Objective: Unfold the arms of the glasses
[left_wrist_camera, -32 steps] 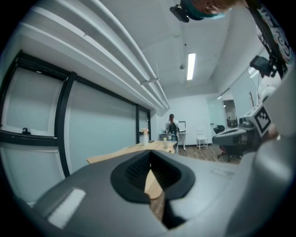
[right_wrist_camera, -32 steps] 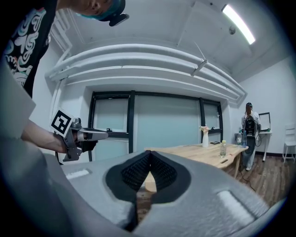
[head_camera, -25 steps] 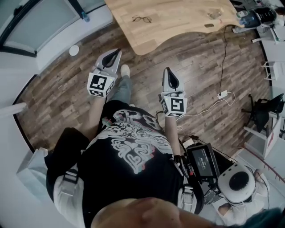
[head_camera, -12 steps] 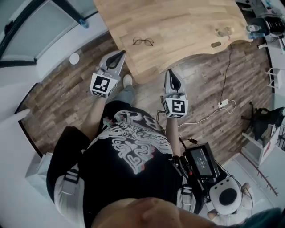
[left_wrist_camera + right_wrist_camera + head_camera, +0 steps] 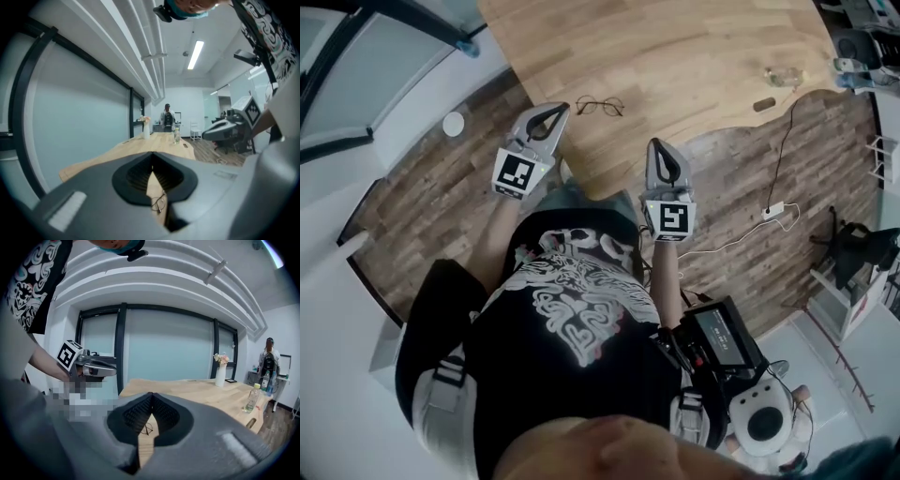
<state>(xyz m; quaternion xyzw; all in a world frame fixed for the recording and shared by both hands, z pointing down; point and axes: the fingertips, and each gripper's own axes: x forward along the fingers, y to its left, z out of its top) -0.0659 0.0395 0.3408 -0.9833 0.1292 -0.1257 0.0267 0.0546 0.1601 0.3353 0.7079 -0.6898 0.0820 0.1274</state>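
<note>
The glasses (image 5: 600,106) lie on the wooden counter (image 5: 703,56) near its edge. The left tongs (image 5: 553,111) and right tongs (image 5: 659,145) hover short of them, both closed on nothing.

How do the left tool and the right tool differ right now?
The left tool angles toward the glasses, while the right tool points straight ahead. The left tool's tip is close beside them; the right tool's is farther off. Both are shut, empty and not touching the glasses.
</note>
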